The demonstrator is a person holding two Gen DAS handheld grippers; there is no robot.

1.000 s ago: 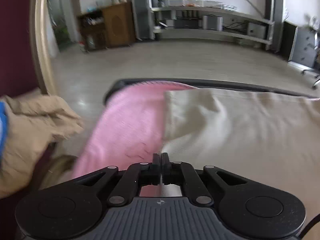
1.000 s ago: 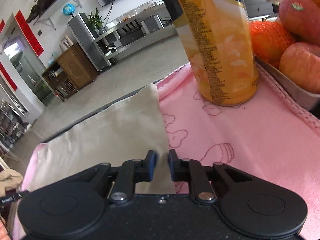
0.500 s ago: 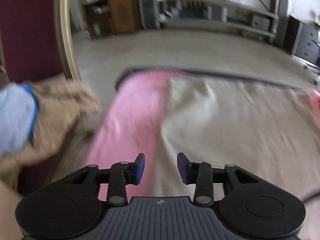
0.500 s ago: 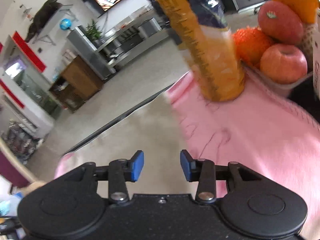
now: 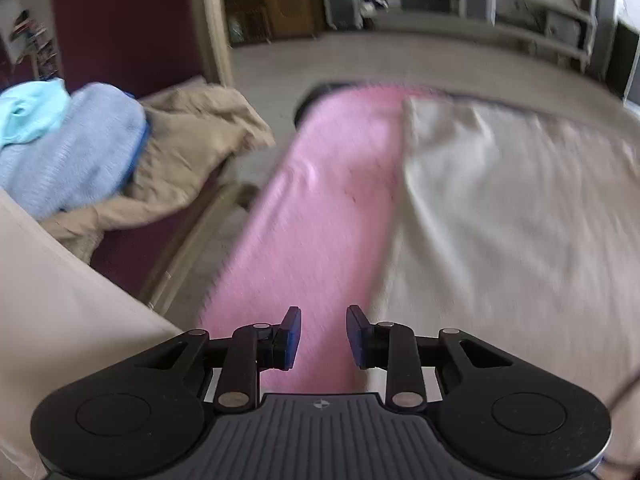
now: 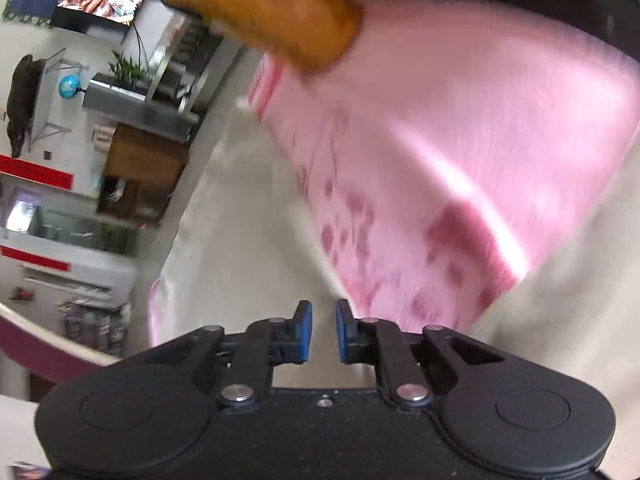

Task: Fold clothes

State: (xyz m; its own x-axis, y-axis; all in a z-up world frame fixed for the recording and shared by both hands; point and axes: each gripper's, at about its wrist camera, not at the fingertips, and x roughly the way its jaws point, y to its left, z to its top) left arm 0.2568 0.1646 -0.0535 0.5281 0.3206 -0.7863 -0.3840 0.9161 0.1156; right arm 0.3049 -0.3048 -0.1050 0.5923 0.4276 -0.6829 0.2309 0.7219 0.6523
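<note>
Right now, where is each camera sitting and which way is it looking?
Left wrist: sits on the left gripper, looks forward over the pink towel and beige garment; its open fingers show.
Right wrist: sits on the right gripper, tilted, looking across the same cloths toward a blurred orange bottle; its open fingers show.
Both share towel and garment.

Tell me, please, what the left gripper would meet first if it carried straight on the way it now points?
Most likely the pink towel: the open left gripper points along it, with the beige garment just to its right. Motion blur makes depth uncertain.
</note>
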